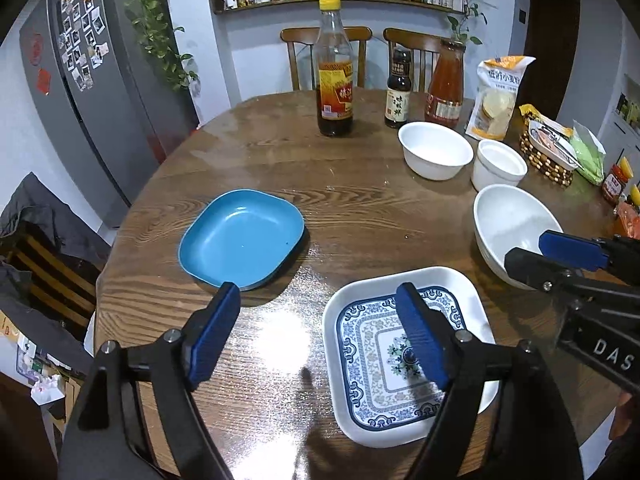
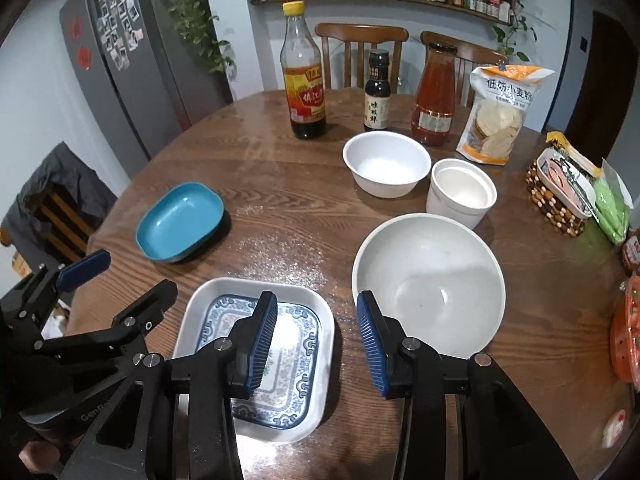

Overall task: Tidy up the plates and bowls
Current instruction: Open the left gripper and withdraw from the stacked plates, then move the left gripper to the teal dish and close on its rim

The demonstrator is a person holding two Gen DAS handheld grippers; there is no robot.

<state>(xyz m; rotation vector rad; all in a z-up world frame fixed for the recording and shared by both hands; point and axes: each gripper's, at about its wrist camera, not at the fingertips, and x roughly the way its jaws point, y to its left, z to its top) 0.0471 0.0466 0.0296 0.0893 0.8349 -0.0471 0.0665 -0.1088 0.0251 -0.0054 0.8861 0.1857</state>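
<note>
The glossy square patterned plate (image 1: 404, 356) lies on the wood-grain table (image 1: 360, 208) below both empty, spread claws: left claw (image 1: 316, 312), right claw (image 2: 316, 320). A smooth round white bowl (image 2: 428, 280) sits just right; a blue dish (image 1: 240, 236) left.

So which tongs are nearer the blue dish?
Left. The left tongs hover open just short of the blue dish; the right tongs hang past the patterned plate, nearer the large white bowl.

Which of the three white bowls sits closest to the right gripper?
The large white bowl, just beyond the right gripper. The medium white bowl and the small straight-sided cup-like bowl stand farther back, toward the bottles.
</note>
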